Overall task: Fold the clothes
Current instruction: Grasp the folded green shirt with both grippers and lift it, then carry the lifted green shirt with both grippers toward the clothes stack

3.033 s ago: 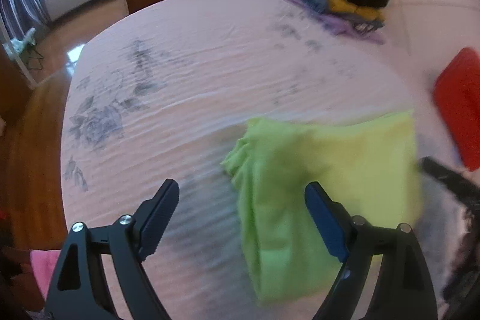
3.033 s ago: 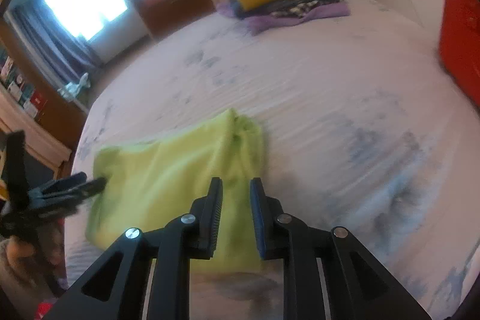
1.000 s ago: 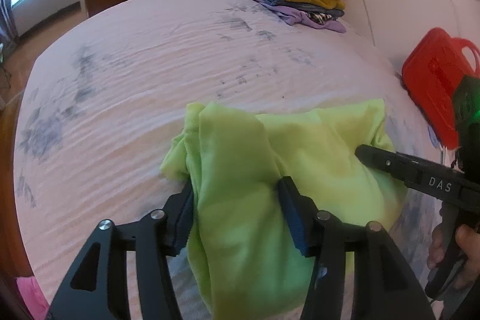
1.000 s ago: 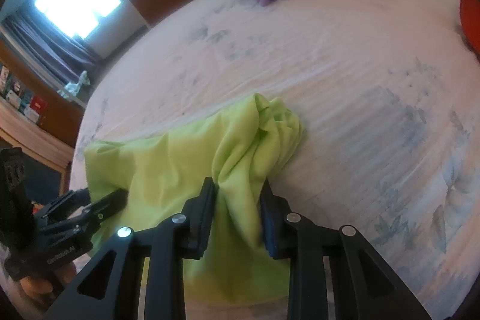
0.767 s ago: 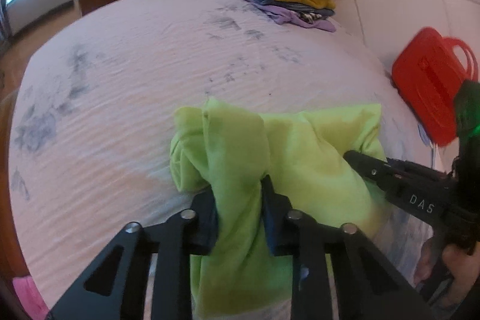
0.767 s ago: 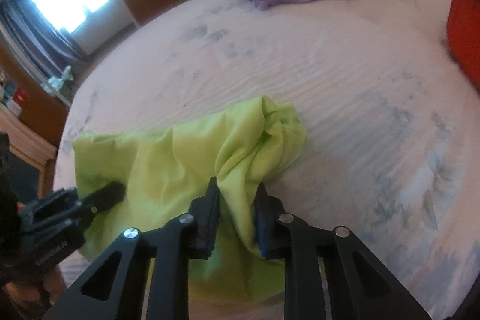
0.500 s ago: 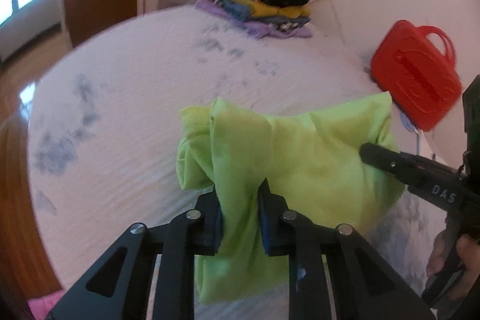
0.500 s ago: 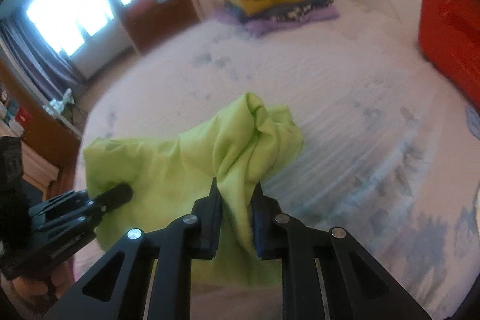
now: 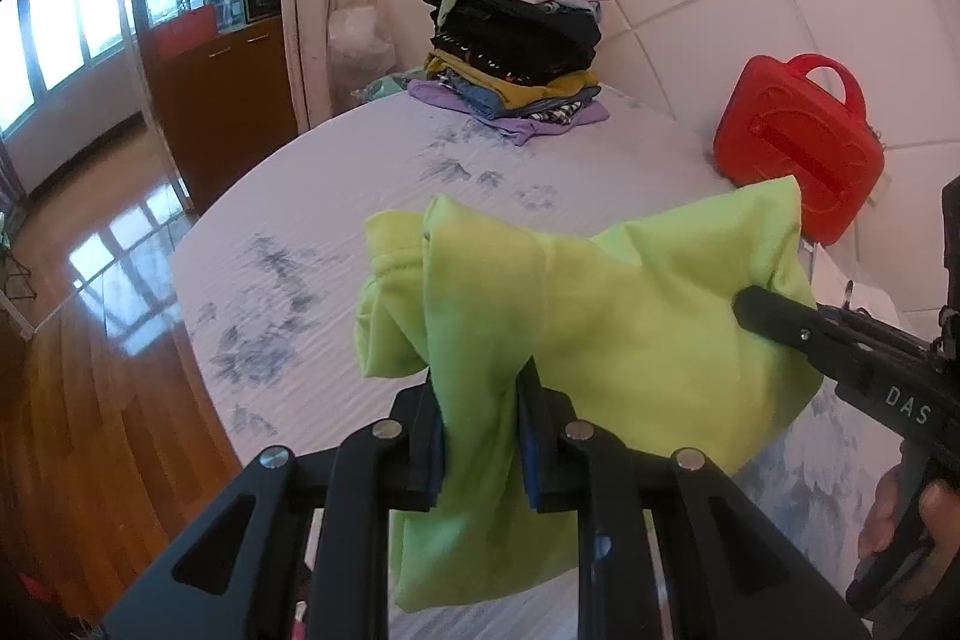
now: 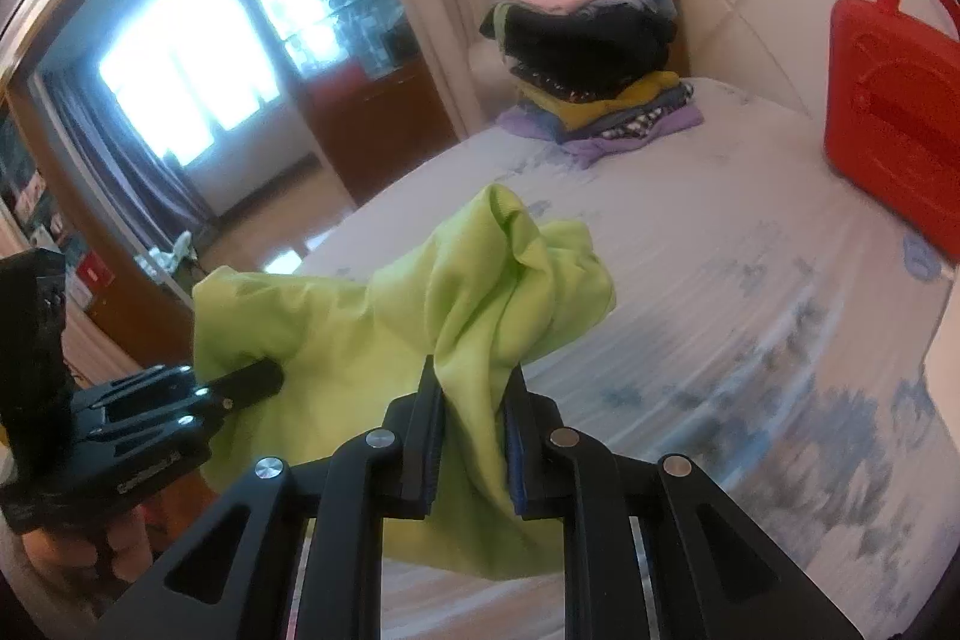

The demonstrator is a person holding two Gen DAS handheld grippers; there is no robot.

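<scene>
A lime-green garment (image 9: 630,328) hangs lifted above the white bed (image 9: 336,196), held at two ends. My left gripper (image 9: 480,388) is shut on a bunched fold at its left end. My right gripper (image 10: 474,382) is shut on a bunched fold at its other end (image 10: 480,292). Each gripper shows in the other's view: the right one (image 9: 750,307) at the right, the left one (image 10: 264,376) at the left. The cloth sags between them with its lower edge near the sheet.
A tall stack of folded clothes (image 9: 516,52) sits at the bed's far end; it also shows in the right wrist view (image 10: 594,58). A red plastic case (image 9: 798,148) leans on the white padded headboard. Wooden floor (image 9: 78,340) lies left of the bed.
Both grippers closed on the green garment's ends and lifted it up off the sheet; the views now sit higher and look further across the bed.
</scene>
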